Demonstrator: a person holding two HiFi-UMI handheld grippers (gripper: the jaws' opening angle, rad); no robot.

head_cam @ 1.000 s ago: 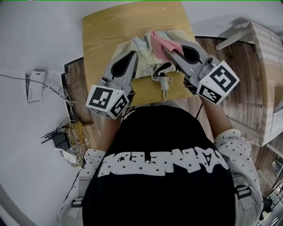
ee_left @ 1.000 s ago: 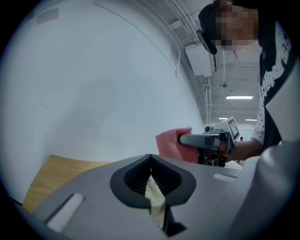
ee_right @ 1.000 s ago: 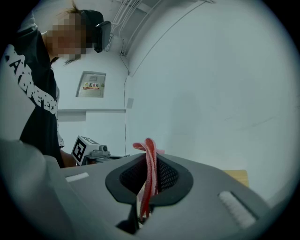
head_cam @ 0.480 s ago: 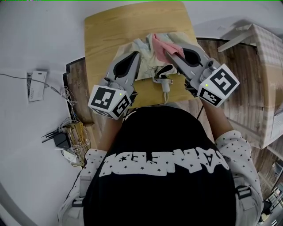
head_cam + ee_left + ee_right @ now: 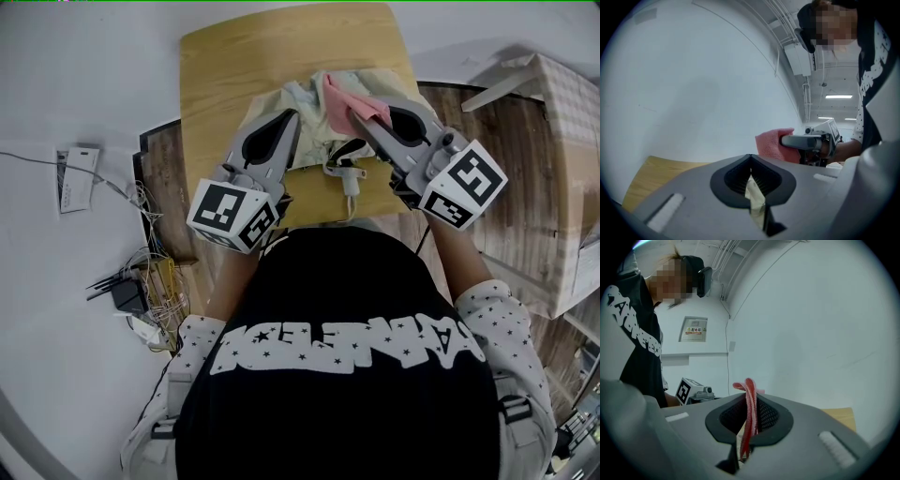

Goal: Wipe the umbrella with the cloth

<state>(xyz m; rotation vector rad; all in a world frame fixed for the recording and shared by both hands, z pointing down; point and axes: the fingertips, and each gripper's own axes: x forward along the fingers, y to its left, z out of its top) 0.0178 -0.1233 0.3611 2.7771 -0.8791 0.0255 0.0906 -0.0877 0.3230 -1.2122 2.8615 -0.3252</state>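
A folded pale yellow and light blue umbrella [image 5: 302, 105] lies on the wooden table [image 5: 244, 56], its white and black handle [image 5: 349, 174] pointing toward me. My left gripper [image 5: 288, 118] is shut on a fold of the umbrella's pale fabric [image 5: 755, 199], which shows pinched between its jaws [image 5: 751, 159]. The right gripper [image 5: 362, 118] is shut on a pink cloth [image 5: 345, 97] that rests on the umbrella's right side. In the right gripper view the cloth [image 5: 750, 413] stands as a thin pink strip between the jaws [image 5: 750, 397]. The left gripper view shows the cloth [image 5: 772, 144] bunched at the right gripper's tip.
A cardboard box [image 5: 555, 103] stands at the right of the table. On the floor at the left lie a tangle of cables with a power adapter [image 5: 129, 298] and a small card [image 5: 75, 178]. The table's far half is bare wood.
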